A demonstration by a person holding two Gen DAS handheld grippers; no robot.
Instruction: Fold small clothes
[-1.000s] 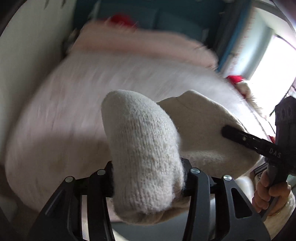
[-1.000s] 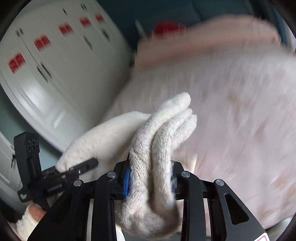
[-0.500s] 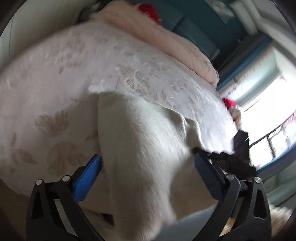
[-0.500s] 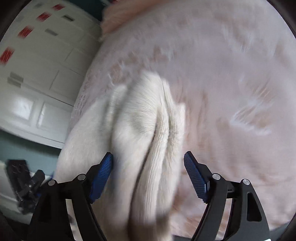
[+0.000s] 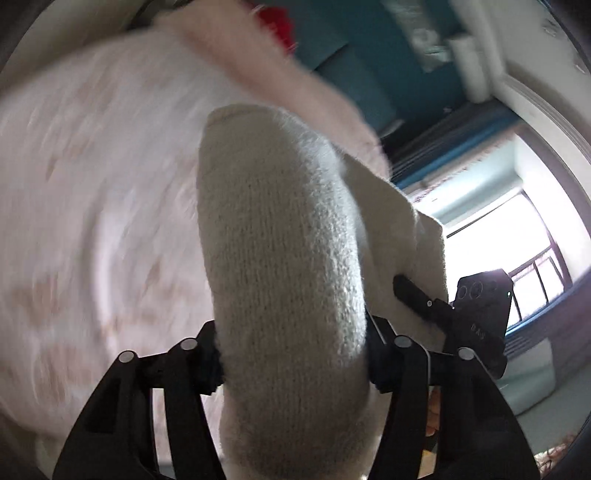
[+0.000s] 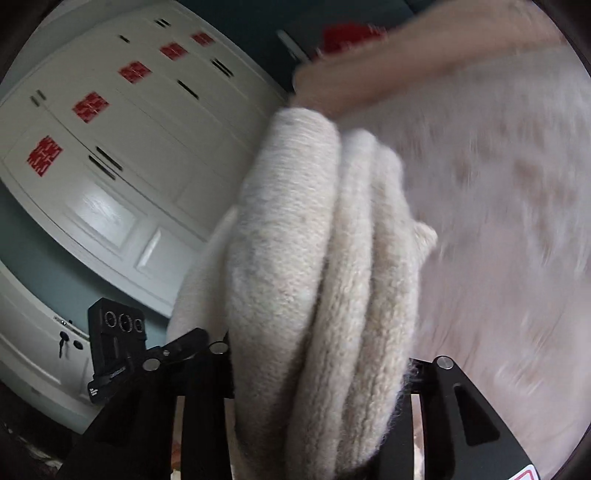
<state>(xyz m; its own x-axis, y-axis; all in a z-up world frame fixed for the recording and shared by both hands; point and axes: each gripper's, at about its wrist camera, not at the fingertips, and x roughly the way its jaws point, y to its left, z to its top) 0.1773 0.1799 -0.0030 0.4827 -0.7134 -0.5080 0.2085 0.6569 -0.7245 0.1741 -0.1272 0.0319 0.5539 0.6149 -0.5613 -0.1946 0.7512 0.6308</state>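
A cream knitted garment (image 5: 280,266) is bunched in thick folds and held up off the pale pink bedspread (image 5: 92,206). My left gripper (image 5: 291,369) is shut on one bunched end of it. My right gripper (image 6: 317,373) is shut on the other end, where the cream knitted garment (image 6: 295,258) shows several stacked folds. The right gripper also shows in the left wrist view (image 5: 417,295), clamped on the cloth's far edge. The left gripper shows at the lower left of the right wrist view (image 6: 177,347).
The bedspread (image 6: 498,221) covers a bed. A folded pink blanket (image 5: 280,74) and something red (image 5: 277,22) lie at its far end. White cabinet doors with red stickers (image 6: 110,155) stand on one side, a bright window (image 5: 509,240) on the other.
Half a second ago both grippers were open over the garment lying on the bed. Now both have shut on it again and lifted it off the bedspread.
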